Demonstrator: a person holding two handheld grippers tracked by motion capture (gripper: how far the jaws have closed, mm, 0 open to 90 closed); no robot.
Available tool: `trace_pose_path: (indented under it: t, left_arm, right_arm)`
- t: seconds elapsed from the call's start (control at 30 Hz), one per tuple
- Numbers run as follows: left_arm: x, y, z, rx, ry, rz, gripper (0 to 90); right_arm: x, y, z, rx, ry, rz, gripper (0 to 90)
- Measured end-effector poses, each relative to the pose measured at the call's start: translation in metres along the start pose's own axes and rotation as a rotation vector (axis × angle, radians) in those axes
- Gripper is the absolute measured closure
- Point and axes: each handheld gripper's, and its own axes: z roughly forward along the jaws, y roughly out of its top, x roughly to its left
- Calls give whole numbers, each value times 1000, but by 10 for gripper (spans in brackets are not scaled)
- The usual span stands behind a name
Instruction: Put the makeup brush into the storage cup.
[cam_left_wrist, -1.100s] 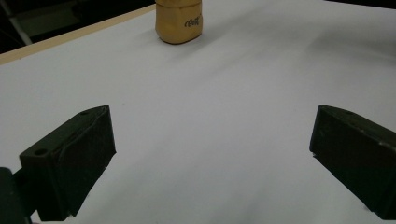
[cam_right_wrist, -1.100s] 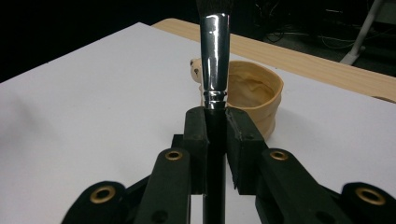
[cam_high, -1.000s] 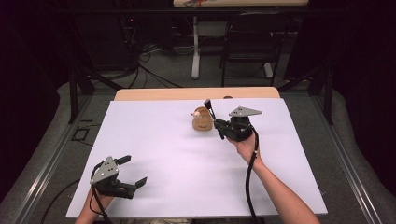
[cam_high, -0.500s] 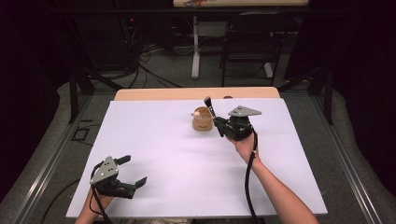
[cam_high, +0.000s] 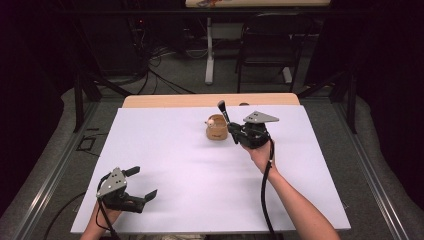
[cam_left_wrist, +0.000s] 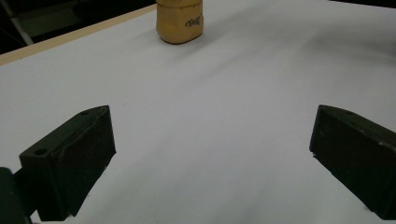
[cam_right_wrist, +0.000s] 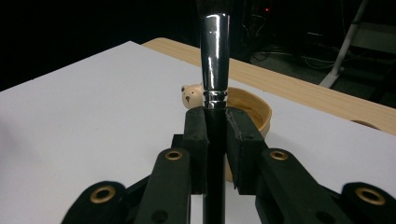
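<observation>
Right gripper (cam_high: 231, 131) clenched on a makeup brush (cam_high: 223, 111) by its black handle; brush stands tilted, bristles up, just beside the wooden cup (cam_high: 217, 128) with a bear face on its rim. Left gripper (cam_high: 142, 185) rests near the table (cam_high: 190, 170) front edge, jaws spread wide, nothing between them.

You are holding the brush (cam_high: 223, 113) upright in your right gripper (cam_high: 233, 131), just right of the cup (cam_high: 216, 128) sitting on the far middle of the table (cam_high: 200, 165). Your left gripper (cam_high: 142, 186) is resting at the near left corner, well apart from the cup, which is standing ahead of its jaws.
</observation>
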Motion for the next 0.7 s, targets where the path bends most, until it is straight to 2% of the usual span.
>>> trace_pose_path:
  t: [0.7]
  left_arm:
    - [0, 0, 0, 2, 2, 0, 2]
  right_arm:
    - [-4, 21, 9, -65, -34, 5, 789]
